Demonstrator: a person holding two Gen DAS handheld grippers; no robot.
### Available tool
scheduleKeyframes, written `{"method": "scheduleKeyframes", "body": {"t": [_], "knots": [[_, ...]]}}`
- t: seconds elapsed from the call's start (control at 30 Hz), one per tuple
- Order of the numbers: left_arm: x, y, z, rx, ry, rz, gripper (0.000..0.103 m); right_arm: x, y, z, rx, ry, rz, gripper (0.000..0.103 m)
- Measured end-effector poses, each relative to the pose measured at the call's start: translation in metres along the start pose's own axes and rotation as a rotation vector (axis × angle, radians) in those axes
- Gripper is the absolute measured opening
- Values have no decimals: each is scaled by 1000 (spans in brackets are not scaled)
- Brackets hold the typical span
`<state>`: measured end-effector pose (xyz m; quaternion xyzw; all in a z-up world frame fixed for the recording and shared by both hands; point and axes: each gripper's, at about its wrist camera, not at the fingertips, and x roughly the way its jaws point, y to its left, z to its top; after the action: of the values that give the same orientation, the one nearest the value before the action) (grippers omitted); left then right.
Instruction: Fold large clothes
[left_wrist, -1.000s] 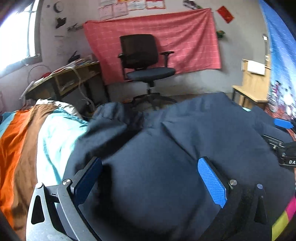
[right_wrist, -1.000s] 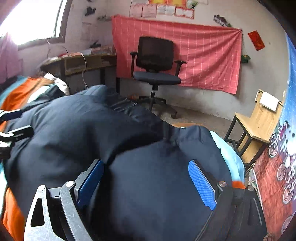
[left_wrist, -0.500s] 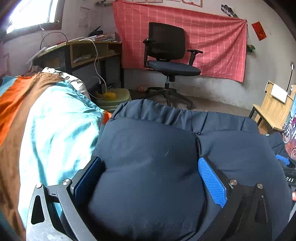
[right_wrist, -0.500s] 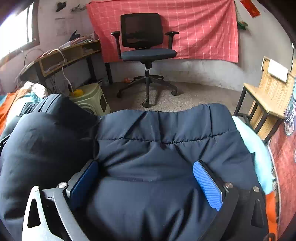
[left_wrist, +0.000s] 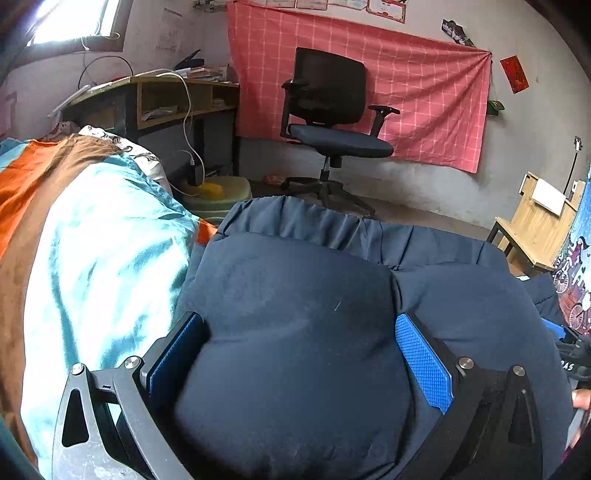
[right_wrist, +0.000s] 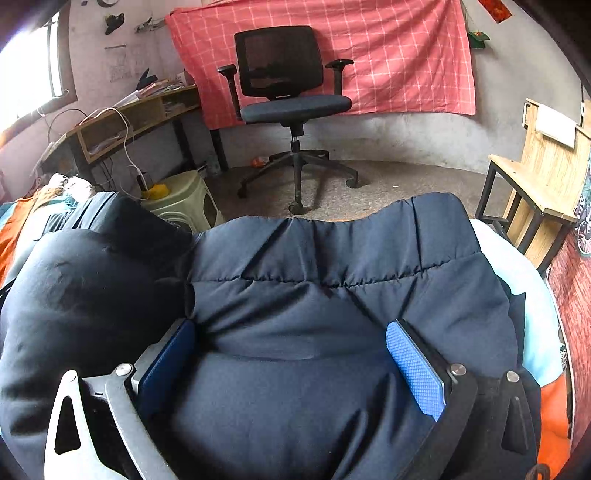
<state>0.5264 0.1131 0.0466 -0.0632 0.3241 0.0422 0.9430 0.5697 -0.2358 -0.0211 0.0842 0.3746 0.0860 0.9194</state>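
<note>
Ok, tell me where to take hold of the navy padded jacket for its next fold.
Probably grip the navy padded jacket at its gathered far hem, one corner per gripper, coming over the top. It lies puffed across the bed, and that thinner edge likely fits between the fingers better than the padding.

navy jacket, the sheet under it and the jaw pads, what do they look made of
Navy jacket: looks like matte woven synthetic shell over padding; stitched quilt lines and puffy bulges suggest filling.
Striped bed sheet: probably satin-like fabric; the turquoise part shows a bright sheen and soft wrinkles.
Jaw pads: blue, likely rubber or textured plastic, going by the fine grid of bumps; they sit on dark rigid fingers.
</note>
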Motion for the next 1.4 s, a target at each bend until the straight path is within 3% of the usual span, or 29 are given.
{"method": "scheduleKeyframes", "body": {"t": [0.17, 0.27, 0.4, 0.53, 0.67, 0.9, 1.07, 1.23, 1.4], "knots": [[-2, 4, 3, -15, 16, -23, 102, 0, 7, -1, -32, -8, -63, 103], [-13, 5, 5, -1, 19, 28, 102, -8, 10, -7, -43, -42, -105, 103], [-38, 14, 8, 39, -35, 75, 102, -34, 6, -13, -49, -82, -136, 103], [-45, 30, 10, 64, 25, 107, 102, -69, -9, -18, -38, -178, -117, 103], [-52, 50, 9, 15, 82, 72, 102, -83, -27, -24, -32, -160, -126, 103], [-52, 75, -6, -2, 229, -60, 102, -110, -47, -48, -139, -193, -268, 103], [-38, 79, -13, 39, 328, -128, 102, -106, -86, -52, -42, -137, -253, 103], [-26, 82, -13, 26, 366, -155, 102, -94, -128, -60, 140, -54, -116, 103], [-13, 89, -19, 7, 402, -206, 102, -78, -145, -66, 223, 7, 12, 103]]}}
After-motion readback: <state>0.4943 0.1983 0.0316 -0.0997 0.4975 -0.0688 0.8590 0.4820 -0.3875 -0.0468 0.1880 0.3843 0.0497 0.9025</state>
